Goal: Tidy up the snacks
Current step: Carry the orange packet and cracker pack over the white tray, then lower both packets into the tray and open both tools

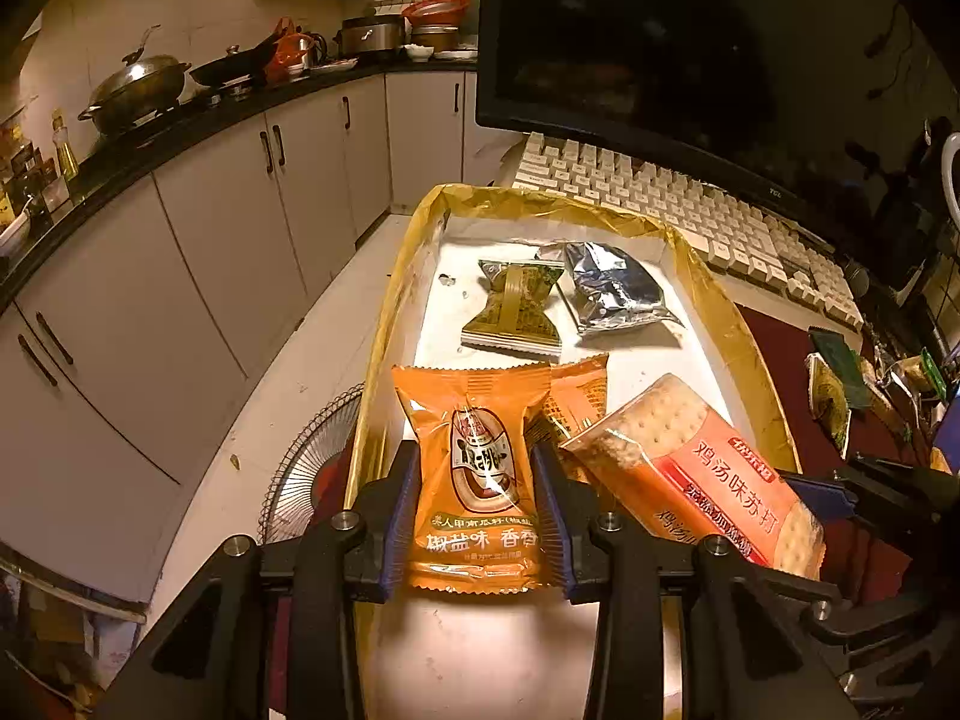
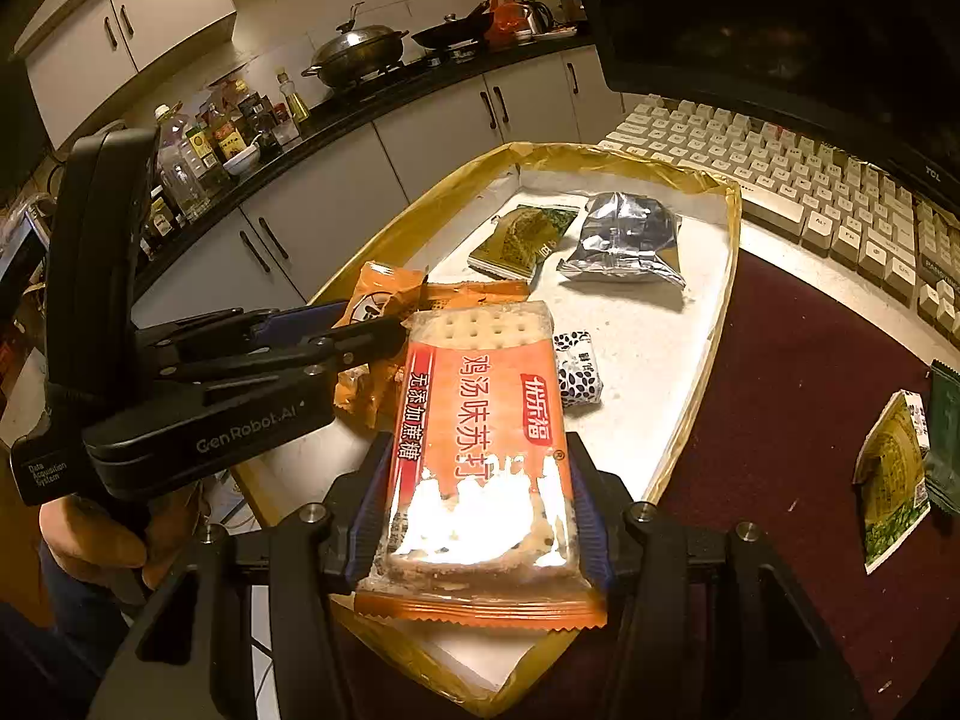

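My left gripper [image 1: 474, 510] is shut on an orange snack packet [image 1: 477, 480] and holds it over the near end of a shallow white tray with a gold rim [image 1: 396, 276]. My right gripper [image 2: 480, 516] is shut on an orange cracker pack [image 2: 480, 432], also over the tray [image 2: 729, 228]. The cracker pack also shows in the left wrist view [image 1: 702, 474]. In the tray lie a green-gold packet [image 1: 516, 309], a silver foil packet [image 1: 612, 288], a second orange packet [image 1: 576, 396] and a small black-and-white packet [image 2: 577, 375]. The left gripper shows in the right wrist view [image 2: 384, 330].
A white keyboard [image 1: 690, 210] and a dark monitor [image 1: 690, 42] stand behind the tray. On the dark red mat [image 2: 798, 384] to the right lie a green-gold packet [image 2: 894, 474] and a dark green packet [image 2: 945, 432]. Kitchen cabinets [image 1: 240, 228] and a floor fan [image 1: 312, 468] are at the left.
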Tool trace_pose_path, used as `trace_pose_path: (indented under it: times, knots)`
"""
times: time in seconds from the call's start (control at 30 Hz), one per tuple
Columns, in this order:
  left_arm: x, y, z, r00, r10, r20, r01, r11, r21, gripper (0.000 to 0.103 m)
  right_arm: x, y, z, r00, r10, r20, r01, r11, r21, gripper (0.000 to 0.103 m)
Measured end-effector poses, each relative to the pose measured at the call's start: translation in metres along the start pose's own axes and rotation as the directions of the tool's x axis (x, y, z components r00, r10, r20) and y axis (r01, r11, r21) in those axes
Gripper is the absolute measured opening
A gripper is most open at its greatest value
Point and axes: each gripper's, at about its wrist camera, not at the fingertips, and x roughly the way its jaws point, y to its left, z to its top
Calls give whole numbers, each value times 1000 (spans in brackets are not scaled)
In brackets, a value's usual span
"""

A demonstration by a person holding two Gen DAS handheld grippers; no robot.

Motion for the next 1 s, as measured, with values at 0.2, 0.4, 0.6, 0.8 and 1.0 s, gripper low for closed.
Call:
trace_pose_path:
  times: [0.2, 0.4, 0.6, 0.8, 1.0]
  knots:
    - [-1, -1, -1, 1000, 3, -3, -3, 1000, 1, 39, -1, 2, 0, 1000, -1, -2, 1, 1000, -6, 53]
    - [-1, -1, -1, 1000, 6, -3, -6, 1000, 4, 41, 0, 1, 0, 1000, -1, -2, 1, 1000, -7, 53]
    - [-1, 0, -2, 1000, 3, -5, -3, 1000, 3, 41, 0, 1, -1, 1000, -2, -7, 2, 1000, -7, 54]
    - [-3, 0, -4, 1000, 3, -4, -3, 1000, 4, 41, -2, 1, -1, 1000, -5, -4, 5, 1000, -12, 54]
    - [-8, 1, -3, 1000, 6, 6, -6, 1000, 3, 43, -6, 3, -2, 1000, -8, 10, 8, 1000, -16, 54]
